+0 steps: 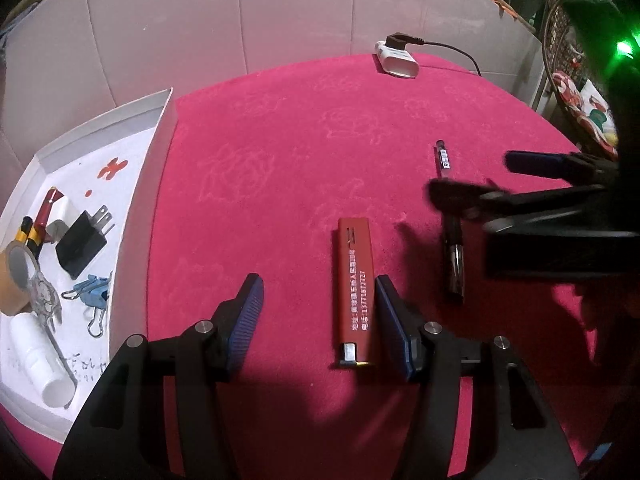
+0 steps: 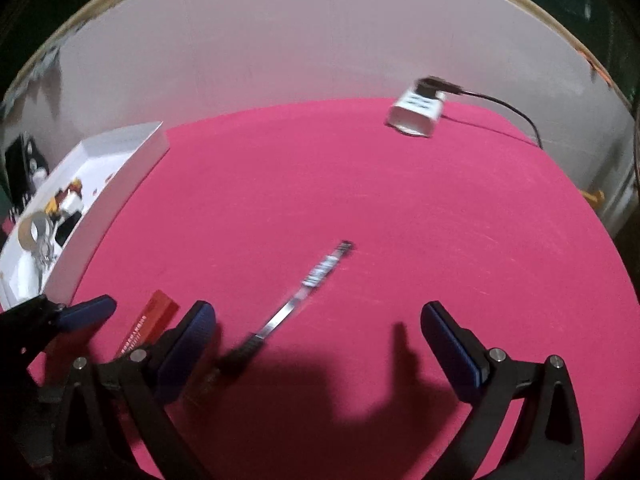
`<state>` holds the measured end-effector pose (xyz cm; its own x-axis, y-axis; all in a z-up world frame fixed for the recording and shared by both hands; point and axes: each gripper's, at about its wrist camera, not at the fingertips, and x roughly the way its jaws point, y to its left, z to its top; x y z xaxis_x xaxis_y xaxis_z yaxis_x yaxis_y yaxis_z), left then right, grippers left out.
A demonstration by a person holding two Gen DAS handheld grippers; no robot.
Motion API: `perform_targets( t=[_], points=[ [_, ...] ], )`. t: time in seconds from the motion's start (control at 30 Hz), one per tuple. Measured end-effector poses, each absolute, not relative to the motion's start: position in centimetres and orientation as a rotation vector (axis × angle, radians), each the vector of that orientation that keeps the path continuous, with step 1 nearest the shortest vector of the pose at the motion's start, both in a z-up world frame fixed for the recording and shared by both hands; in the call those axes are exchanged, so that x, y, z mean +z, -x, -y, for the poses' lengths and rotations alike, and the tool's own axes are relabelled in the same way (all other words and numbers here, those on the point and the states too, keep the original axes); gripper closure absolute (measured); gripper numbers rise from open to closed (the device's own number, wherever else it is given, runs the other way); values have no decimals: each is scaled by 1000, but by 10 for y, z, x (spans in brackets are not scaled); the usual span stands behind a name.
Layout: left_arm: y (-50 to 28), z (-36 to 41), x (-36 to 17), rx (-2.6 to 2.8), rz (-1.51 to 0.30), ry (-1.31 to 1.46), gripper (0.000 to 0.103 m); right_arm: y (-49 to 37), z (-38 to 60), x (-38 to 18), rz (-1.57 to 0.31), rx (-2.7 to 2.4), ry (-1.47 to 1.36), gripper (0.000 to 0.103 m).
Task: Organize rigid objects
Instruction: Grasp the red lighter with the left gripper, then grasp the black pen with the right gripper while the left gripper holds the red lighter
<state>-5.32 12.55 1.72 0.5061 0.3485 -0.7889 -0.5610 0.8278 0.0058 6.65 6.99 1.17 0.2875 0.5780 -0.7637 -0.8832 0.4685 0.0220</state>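
Two things lie loose on the pink cloth (image 1: 280, 152) in front of you: a red lighter (image 1: 354, 292) and a dark pen (image 1: 450, 216). Your left gripper (image 1: 318, 316) is spread wide just above the cloth, its jaws holding nothing. The lighter lies lengthwise between its fingers, close beside the right-hand blue pad (image 1: 390, 320), though you cannot tell whether pad and lighter touch. Its metal end points back toward your hand.

Your right gripper (image 2: 318, 340) is also spread wide and holds nothing. In its own view the pen (image 2: 296, 300) lies at a slant between the fingers, with the dark grip end nearest the left pad (image 2: 192, 336) and the labelled end farther out on the cloth. The left wrist view shows one finger of that gripper (image 1: 532, 196) crossing over the pen's middle; that part is blurred.

The white tray (image 1: 160, 152) sits at the left edge of the cloth, well apart from both loose things. Inside it you have a black plug adapter (image 1: 82, 246), blue binder clips (image 1: 94, 294), a roll of brown tape (image 1: 14, 276), a white tube (image 1: 42, 364) and a red-and-gold pen (image 1: 44, 216), all lying close together at the near end. A clear, ornate piece lies over the tape and the tube.

At the far edge of the cloth a white power strip (image 1: 396, 60) lies against the pale wall panels (image 1: 280, 12), with a black plug (image 1: 400, 39) and cord in it.
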Motion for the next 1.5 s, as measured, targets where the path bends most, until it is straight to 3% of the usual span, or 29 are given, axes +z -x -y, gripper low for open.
perform_targets(
  t=[0.1, 0.4, 0.63, 0.7, 0.8, 0.87, 1.03, 1.13, 1.5],
  points=[
    [54, -125, 17, 552, -883, 265, 46, -59, -82, -2, -817, 1033, 501, 9],
    [50, -127, 17, 557, -890, 263, 46, -76, -46, -7, -802, 1005, 513, 12],
    [48, -125, 16, 564, -891, 252, 46, -71, -36, -5, -763, 1069, 513, 26],
    [48, -125, 17, 563, -890, 251, 46, -66, -41, -3, -746, 1108, 527, 44],
    [47, -124, 16, 559, -890, 243, 46, -56, -44, -2, -725, 1158, 550, 61],
    [47, -123, 16, 543, -888, 242, 52, -55, -44, -2, -723, 1176, 553, 68],
    [41, -112, 17, 488, -890, 207, 85, -54, -47, -3, -720, 1204, 560, 86],
    [41, -110, 18, 474, -882, 202, 86, -56, -46, -3, -734, 1221, 538, 94],
    [53, -108, 35, 489, -797, 250, 86, -59, -20, 22, -714, 1237, 353, 96]
  ],
)
